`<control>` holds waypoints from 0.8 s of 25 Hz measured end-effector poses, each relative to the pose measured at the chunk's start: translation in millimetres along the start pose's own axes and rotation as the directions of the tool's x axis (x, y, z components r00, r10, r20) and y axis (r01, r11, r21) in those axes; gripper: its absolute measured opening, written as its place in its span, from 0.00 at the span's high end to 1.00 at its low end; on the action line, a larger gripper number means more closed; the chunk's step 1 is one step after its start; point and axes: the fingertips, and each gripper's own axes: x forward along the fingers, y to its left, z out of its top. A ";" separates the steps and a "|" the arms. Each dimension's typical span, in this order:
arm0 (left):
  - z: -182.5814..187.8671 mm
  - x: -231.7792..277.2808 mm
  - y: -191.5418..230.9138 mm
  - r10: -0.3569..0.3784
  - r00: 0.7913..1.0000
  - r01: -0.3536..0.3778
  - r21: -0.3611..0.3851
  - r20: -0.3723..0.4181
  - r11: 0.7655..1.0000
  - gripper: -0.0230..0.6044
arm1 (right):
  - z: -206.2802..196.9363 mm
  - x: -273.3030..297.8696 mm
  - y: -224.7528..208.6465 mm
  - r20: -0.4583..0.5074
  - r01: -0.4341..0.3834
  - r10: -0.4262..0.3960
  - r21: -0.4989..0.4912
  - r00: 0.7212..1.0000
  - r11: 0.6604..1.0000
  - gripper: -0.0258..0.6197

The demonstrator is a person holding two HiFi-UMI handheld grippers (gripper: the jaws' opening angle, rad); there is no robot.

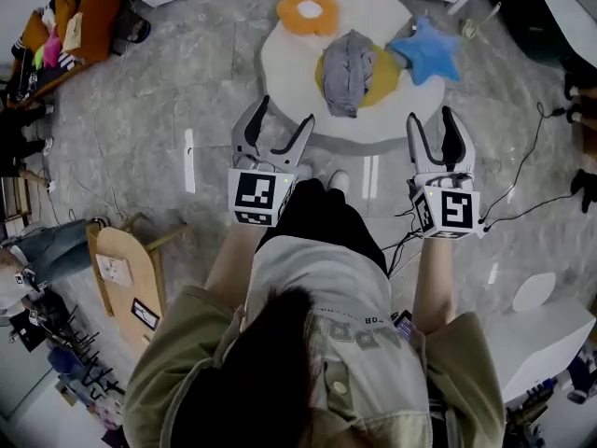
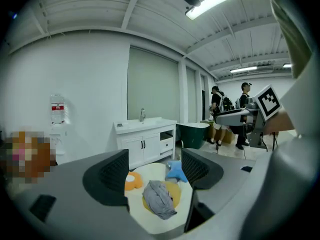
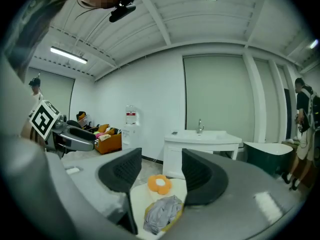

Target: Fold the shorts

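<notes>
On the low white table (image 1: 280, 59), the crumpled grey shorts (image 1: 347, 71) lie untouched (atop a yellow cushion (image 1: 387, 77)); bring the empty, spread left gripper (image 1: 273, 131) and right gripper (image 1: 437, 129) down to opposite edges.

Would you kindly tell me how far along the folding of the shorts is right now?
Done: nothing yet; the grey shorts lie crumpled on the yellow cushion on the white table. In hand: nothing; the left claw and right claw are both open and empty, held short of the table. Left: gripping the shorts, spreading them flat and folding them.
</notes>
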 end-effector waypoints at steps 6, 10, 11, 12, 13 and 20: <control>-48.6 52.7 0.8 -0.041 0.991 0.049 0.054 -0.127 0.997 0.46 | -75.3 52.7 -14.7 -0.159 -0.052 0.049 -0.016 0.986 0.998 0.58; -88.8 90.8 5.6 -0.093 0.972 0.097 0.006 -0.214 0.995 0.46 | -129.0 89.5 -23.1 -0.267 -0.056 0.050 -0.013 0.962 0.998 0.59; -97.0 99.4 6.8 -0.104 0.967 0.105 -0.009 -0.230 0.994 0.46 | -141.6 97.9 -24.8 -0.293 -0.055 0.049 -0.012 0.955 0.998 0.59; -104.6 107.6 7.9 -0.113 0.963 0.111 -0.021 -0.244 0.994 0.46 | -153.8 106.0 -26.4 -0.316 -0.053 0.047 -0.011 0.947 0.999 0.59; -111.5 115.4 8.4 -0.120 0.959 0.116 -0.033 -0.255 0.993 0.46 | -165.4 113.5 -27.8 -0.337 -0.053 0.047 -0.010 0.940 0.999 0.59; -165.1 155.6 7.8 -0.158 0.929 0.142 -0.074 -0.333 0.987 0.46 | -247.5 153.0 -19.4 -0.468 -0.116 0.100 -0.006 0.878 0.993 0.59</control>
